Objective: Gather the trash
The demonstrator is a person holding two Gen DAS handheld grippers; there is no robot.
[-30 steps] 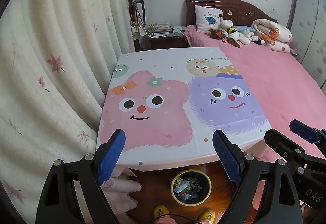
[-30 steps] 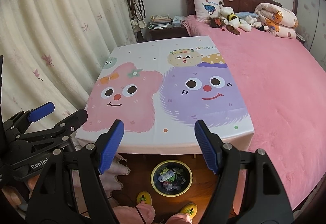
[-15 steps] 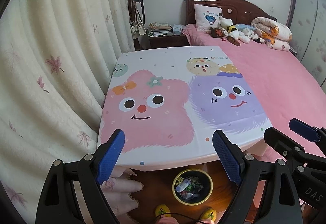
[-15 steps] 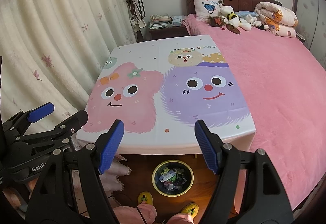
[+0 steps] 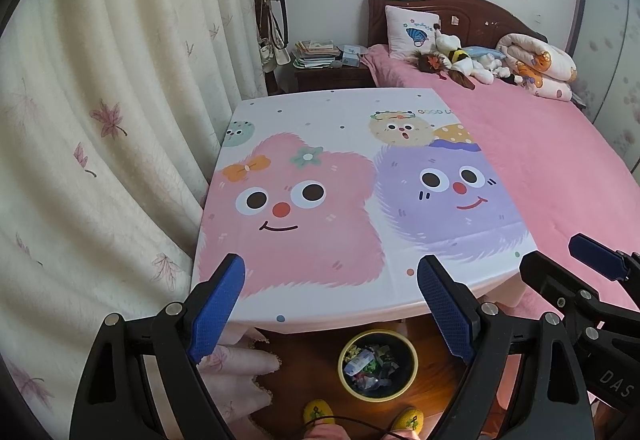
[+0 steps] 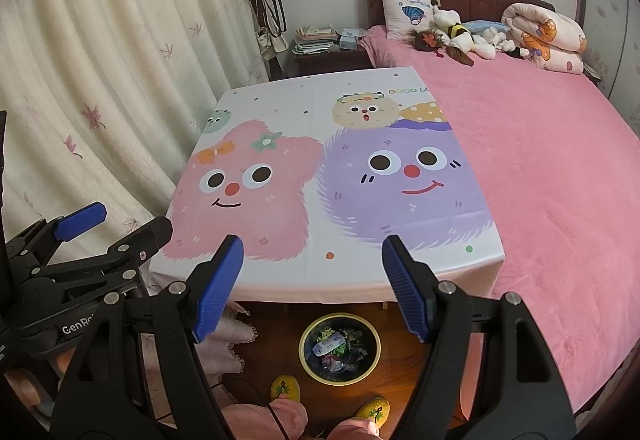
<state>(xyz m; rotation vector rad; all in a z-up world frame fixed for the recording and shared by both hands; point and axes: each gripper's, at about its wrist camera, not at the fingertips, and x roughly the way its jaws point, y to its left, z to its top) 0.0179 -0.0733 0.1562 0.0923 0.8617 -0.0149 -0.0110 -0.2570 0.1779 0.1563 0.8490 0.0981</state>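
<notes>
A bedroom seen from 2 handheld grippers, both tilted downward over the near edge of a low table (image 5: 340,304) covered by a white cartoon tablecloth. The left gripper (image 5: 332,312) has its 2 blue-padded fingers spread wide with nothing between them; the right gripper (image 6: 312,288) is likewise released and empty. In the right wrist view the left gripper appears at the left edge, beside the table's near left corner. The tabletop is bare across its whole surface, from near edge to far edge. A cream curtain (image 5: 100,120) hangs close along the table's left edge, and a pink bed (image 6: 540,180) presses against its right edge, so open room lies only at the near edge. On the wooden floor just below that near edge stands a round trash bin (image 5: 378,394) with a yellow rim, holding crumpled wrappers and scraps (image 5: 368,364). The person's 2 yellow slippers (image 6: 286,388) sit on the floor just in front of the bin. The tablecloth shows a pink furry star face on the left half and a purple furry face on the right half; near its far right corner the letters "GOOD L" (image 6: 408,91) can be read before the cloth folds. The left gripper's body reads "GenRo" (image 6: 78,328), cut off by a finger. The right gripper's body reads "DAS" (image 5: 616,384), cut off by the picture's edge.
</notes>
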